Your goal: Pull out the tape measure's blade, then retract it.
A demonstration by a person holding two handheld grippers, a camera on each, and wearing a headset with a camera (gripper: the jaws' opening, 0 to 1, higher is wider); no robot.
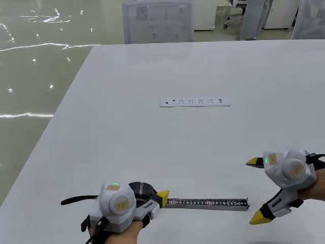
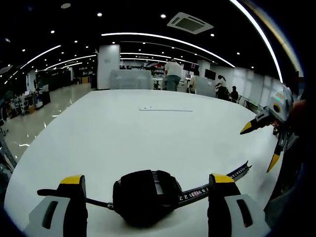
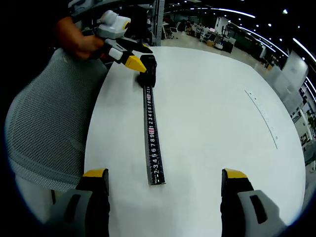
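Note:
A black tape measure case [image 1: 142, 190] lies near the front edge of the white table [image 1: 203, 66]. Its blade [image 1: 207, 204] stretches out flat to the right. My left gripper [image 1: 144, 201] stands open around the case [image 2: 145, 196], with a gap on each side of it. The blade [image 2: 217, 183] runs past the right-hand jaw. My right gripper [image 1: 258, 190] is open just beyond the blade's tip, holding nothing. In the right gripper view the blade's end [image 3: 156, 177] lies between the spread yellow-tipped jaws of that gripper [image 3: 165, 174]. The case [image 3: 148, 66] and the left gripper [image 3: 126, 54] are at the far end.
A white power strip [image 1: 195, 102] lies flat mid-table. The case's black strap [image 1: 76, 200] trails left. A grey chair [image 1: 157, 20] stands behind the far edge. The table's left edge drops to a glossy floor [image 1: 35, 76]. People stand far off in the left gripper view.

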